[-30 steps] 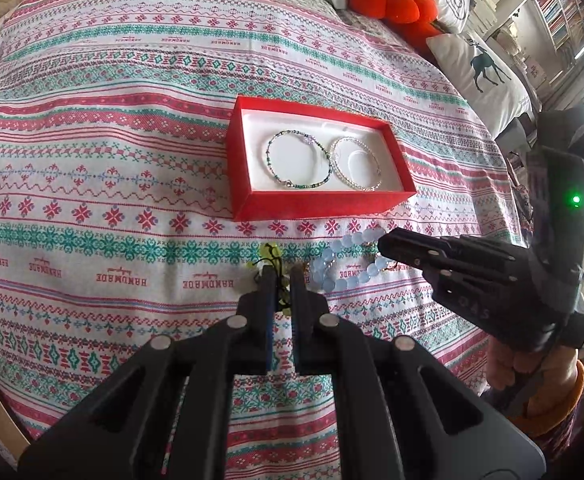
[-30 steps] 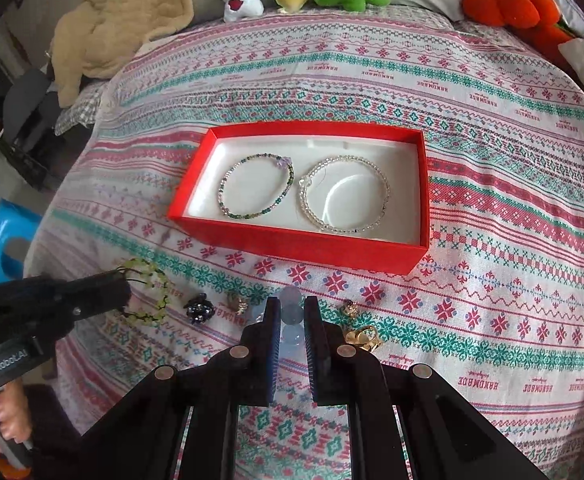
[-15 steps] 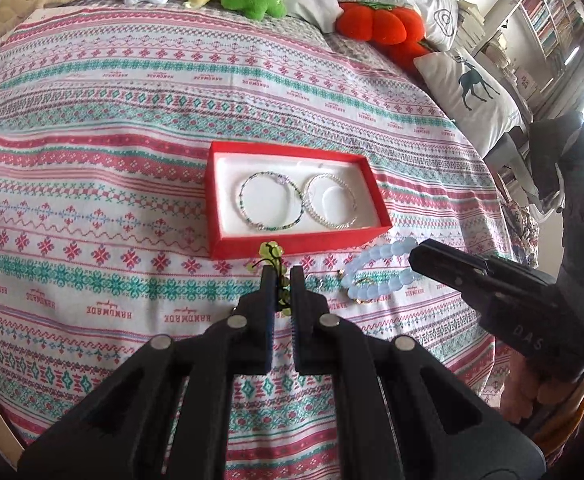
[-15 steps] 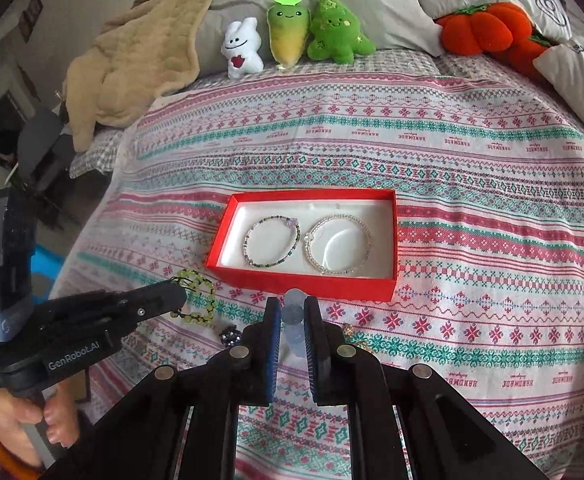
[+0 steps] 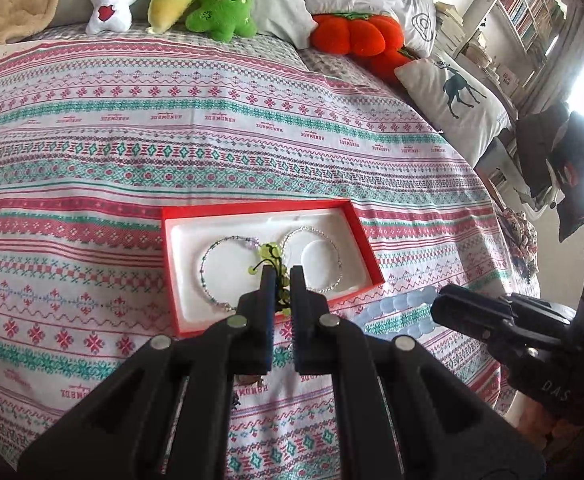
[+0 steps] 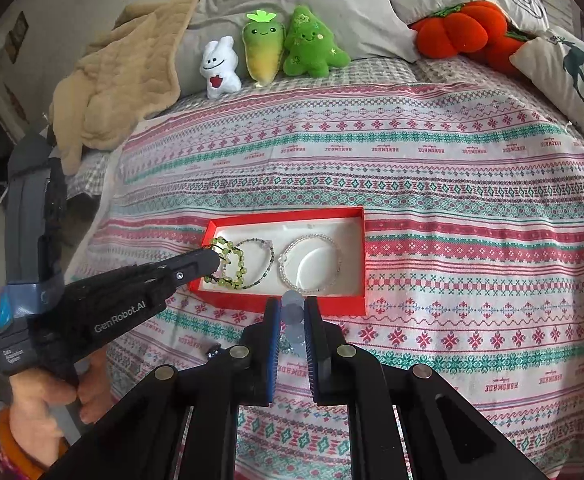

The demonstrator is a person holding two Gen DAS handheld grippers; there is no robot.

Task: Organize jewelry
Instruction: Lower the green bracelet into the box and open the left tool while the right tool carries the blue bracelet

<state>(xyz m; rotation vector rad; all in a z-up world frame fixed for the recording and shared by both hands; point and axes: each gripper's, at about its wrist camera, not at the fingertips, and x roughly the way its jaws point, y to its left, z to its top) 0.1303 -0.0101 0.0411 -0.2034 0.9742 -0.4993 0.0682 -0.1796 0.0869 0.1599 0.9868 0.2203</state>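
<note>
A red box [image 5: 363,240] [image 6: 361,256] with a white lining lies on the patterned bedspread. In it lie a dark green bead bracelet [image 5: 208,276] [image 6: 270,264] and a clear bead bracelet [image 5: 331,248] [image 6: 327,240]. My left gripper [image 5: 280,270] [image 6: 216,258] is shut on a green bead bracelet [image 5: 270,252] [image 6: 234,270] and holds it over the box's left end. My right gripper [image 6: 292,304] [image 5: 437,300] is shut on a pale blue bead bracelet [image 6: 293,316] [image 5: 399,310], in front of the box's near right side.
Small jewelry pieces [image 5: 248,380] [image 6: 212,352] lie on the bedspread near the front, partly hidden by the grippers. Plush toys [image 6: 268,52], an orange plush pumpkin [image 6: 459,28], pillows [image 5: 451,92] and a beige blanket [image 6: 120,80] line the far side of the bed.
Both grippers have lifted off the bedspread with their bracelets and drawn back and up. The left one has carried the green bracelet over the box.
</note>
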